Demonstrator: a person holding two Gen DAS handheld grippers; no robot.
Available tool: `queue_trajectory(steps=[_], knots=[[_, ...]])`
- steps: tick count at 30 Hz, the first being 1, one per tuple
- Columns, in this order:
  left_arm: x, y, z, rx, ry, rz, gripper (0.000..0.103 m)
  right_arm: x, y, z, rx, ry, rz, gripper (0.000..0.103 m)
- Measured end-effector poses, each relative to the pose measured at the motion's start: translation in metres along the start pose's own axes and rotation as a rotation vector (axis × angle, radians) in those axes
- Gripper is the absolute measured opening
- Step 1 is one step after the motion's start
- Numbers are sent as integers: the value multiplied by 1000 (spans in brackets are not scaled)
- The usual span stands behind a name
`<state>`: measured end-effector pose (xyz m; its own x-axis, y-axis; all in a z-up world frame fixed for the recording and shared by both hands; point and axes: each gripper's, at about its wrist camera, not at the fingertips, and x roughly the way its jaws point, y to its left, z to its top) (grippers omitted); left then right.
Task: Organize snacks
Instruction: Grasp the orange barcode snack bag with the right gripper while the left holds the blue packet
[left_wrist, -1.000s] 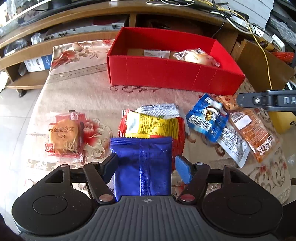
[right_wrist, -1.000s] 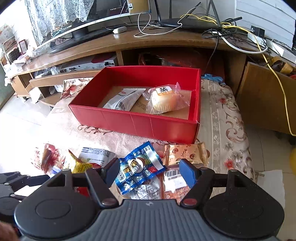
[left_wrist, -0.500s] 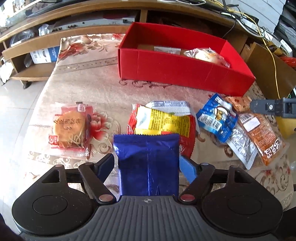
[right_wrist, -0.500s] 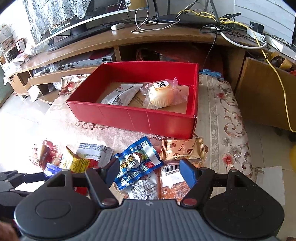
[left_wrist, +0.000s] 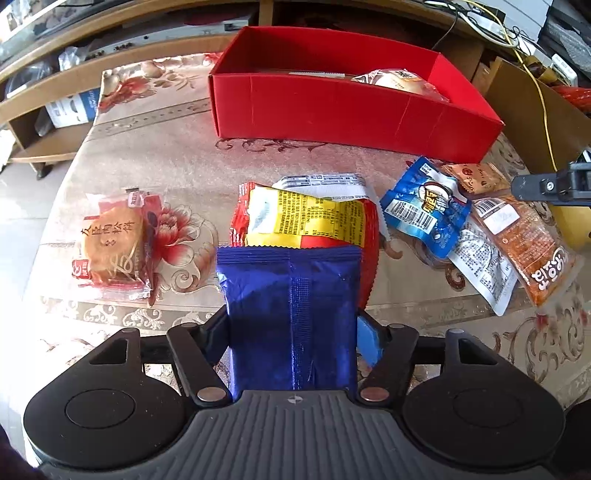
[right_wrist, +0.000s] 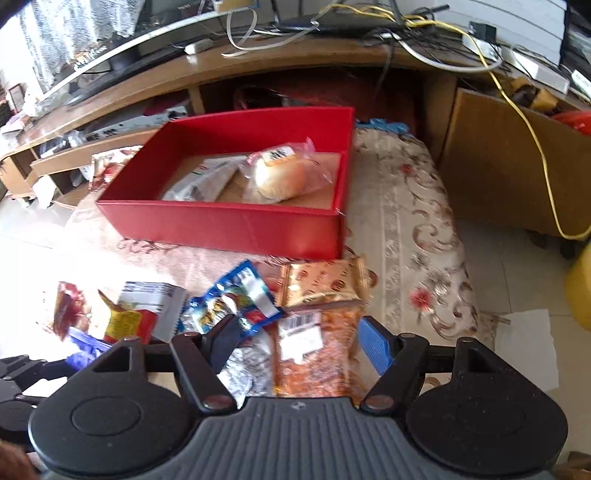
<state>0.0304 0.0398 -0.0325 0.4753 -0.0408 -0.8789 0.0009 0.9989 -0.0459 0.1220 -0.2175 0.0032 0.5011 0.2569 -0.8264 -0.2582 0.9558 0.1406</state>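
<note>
So: left gripper clamped on blue packet, held flat, aimed 12 o'clock at red box. Right gripper spread wide, holding nothing, over orange pkt, prob next pick.

Bright sunlight washes over the floral cloth covering the surface. Behind it runs a long wooden TV stand, cables tangled on top, pale floor tiles alongside.

Floral-clothed table carries red box and snack packets.
</note>
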Motion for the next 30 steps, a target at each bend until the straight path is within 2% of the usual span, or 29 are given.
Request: queue_trajectory(steps=[8, 16, 20, 23, 30], knots=[[-8, -4, 1, 13, -17, -40, 72, 17, -8, -5, -6, 67, -38, 70], [-8, -9, 0, 28, -7, -67, 72, 49, 8, -8, -140, 89, -140, 70], [-7, -9, -1, 35, 0, -74, 72, 47, 18, -14, -207, 77, -178, 67], [-8, -10, 0, 38, 5, -79, 72, 42, 25, -26, -245, 106, -158, 56], [-9, -14, -1, 58, 8, -96, 72, 26, 30, -48, -273, 143, -109, 55]])
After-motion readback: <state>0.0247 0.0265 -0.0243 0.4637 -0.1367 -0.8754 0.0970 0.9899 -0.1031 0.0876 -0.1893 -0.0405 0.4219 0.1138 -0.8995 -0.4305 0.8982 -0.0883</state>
